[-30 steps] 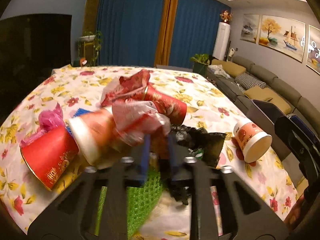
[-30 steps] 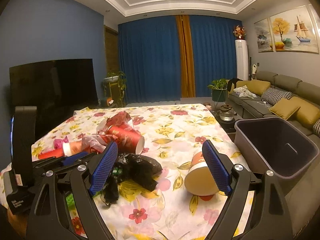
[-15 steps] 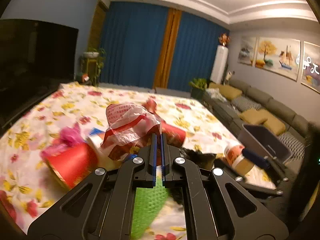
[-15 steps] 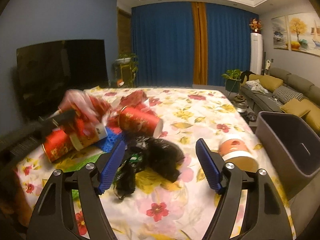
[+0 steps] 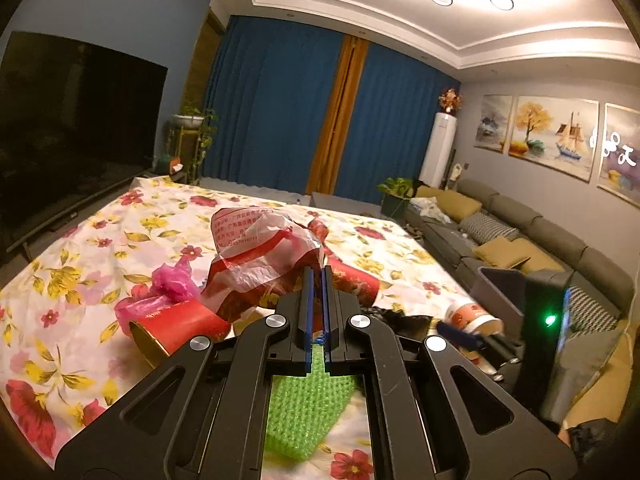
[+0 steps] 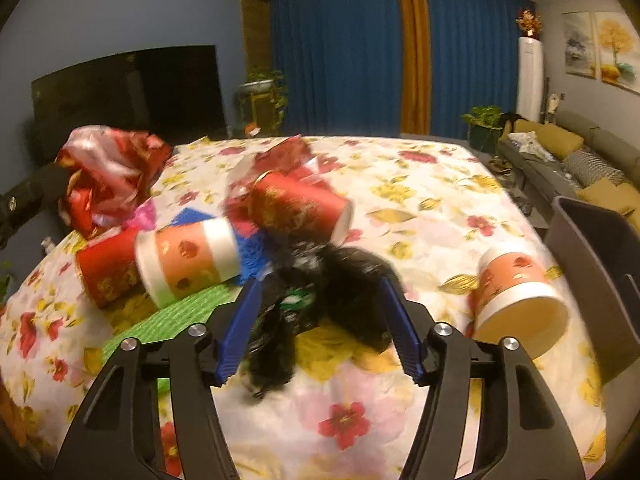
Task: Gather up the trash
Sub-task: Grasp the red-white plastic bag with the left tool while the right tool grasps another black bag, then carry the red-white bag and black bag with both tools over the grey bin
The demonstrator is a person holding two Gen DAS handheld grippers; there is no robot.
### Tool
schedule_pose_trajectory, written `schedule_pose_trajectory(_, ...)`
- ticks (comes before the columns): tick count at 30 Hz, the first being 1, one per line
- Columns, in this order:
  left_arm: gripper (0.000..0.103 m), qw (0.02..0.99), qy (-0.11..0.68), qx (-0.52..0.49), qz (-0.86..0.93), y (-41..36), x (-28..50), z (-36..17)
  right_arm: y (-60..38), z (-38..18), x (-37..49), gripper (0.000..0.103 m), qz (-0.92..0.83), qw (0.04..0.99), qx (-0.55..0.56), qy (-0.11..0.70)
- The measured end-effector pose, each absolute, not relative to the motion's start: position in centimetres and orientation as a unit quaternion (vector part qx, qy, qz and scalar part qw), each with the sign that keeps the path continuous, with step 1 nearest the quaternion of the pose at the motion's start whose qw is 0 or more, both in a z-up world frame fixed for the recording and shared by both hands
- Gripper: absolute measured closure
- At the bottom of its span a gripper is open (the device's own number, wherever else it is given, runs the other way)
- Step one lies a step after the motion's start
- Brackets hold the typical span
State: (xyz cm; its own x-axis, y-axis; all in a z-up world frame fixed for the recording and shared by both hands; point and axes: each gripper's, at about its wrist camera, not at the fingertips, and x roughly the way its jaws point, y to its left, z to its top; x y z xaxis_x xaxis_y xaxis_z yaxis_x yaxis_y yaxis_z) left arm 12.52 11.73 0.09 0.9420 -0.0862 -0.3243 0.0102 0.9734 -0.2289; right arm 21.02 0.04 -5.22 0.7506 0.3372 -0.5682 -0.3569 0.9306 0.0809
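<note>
Your left hand-held gripper is pinched tight on a crumpled red-and-white plastic bag, which hangs clear above the flowered surface. In the right wrist view the same bag shows up and to the left of the black bag, lifted off the cloth.

Your right hand-held gripper has its jaws closing around the crumpled black bag — the blue pads stand on either side of it, the right one at its edge, and blur hides whether they press it.

Take the black bag as your landmark. Just behind it lies a red paper cup on its side. Left of it lies an orange-and-white cup, with another red cup touching that one's far side. A green mesh sheet lies flat to its front left, a blue mesh piece just behind it. To its right, apart, a second orange-and-white cup lies tipped over — beyond that stands the grey bin off the surface's edge.
</note>
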Motion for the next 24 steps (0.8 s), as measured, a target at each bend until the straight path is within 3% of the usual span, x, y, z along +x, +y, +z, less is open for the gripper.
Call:
schedule_pose_trajectory(11,0.100,0.978,0.172,-0.115,-0.020,12.3,12.2,-0.2,2.3,-6.2,21.8,0.068,0.221,0.915,-0.040,0.334)
schedule_pose_trajectory(16,0.100,0.979,0.171,-0.111,-0.019,12.1,12.0,0.1,2.5,-6.7,22.6,0.092,0.234,0.905,-0.036,0.354)
schedule_pose_trajectory(24,0.100,0.979,0.174,-0.109,-0.016,11.9,11.8,0.1,1.9,-5.0,20.8,0.097,0.236,0.918,-0.039,0.315)
